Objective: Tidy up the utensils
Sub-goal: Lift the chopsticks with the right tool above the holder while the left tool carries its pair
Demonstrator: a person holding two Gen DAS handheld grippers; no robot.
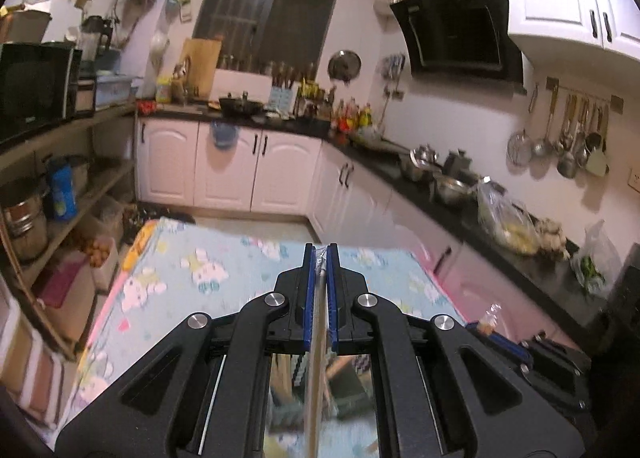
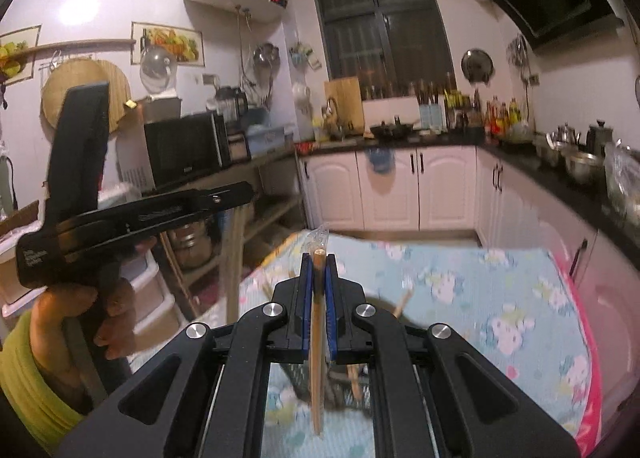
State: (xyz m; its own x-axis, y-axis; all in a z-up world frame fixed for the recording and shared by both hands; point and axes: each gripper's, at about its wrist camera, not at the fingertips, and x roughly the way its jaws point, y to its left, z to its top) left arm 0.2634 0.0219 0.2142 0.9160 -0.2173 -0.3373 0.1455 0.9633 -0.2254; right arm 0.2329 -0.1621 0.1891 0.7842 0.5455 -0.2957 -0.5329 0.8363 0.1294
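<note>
My left gripper point(image 1: 320, 254) is shut on a pair of wooden chopsticks point(image 1: 314, 378) in a clear sleeve. They hang straight down between the blue pads, above the table. My right gripper point(image 2: 319, 262) is shut on another sleeved pair of chopsticks point(image 2: 317, 358), whose plastic tip pokes up past the fingertips. In the right wrist view the left gripper point(image 2: 248, 192) is at the left in a hand with a yellow-green sleeve, and its chopsticks point(image 2: 232, 258) dangle blurred. A dark holder point(image 2: 344, 382) with wooden sticks in it lies on the table below my right gripper. The right gripper point(image 1: 486, 328) shows at the lower right of the left wrist view.
The table wears a light blue cartoon cloth point(image 2: 500, 298) with a pink edge. Open shelves point(image 1: 68, 194) with pots stand at the left. White cabinets under a black counter point(image 1: 480, 226) crowded with pots and bags run along the back and right.
</note>
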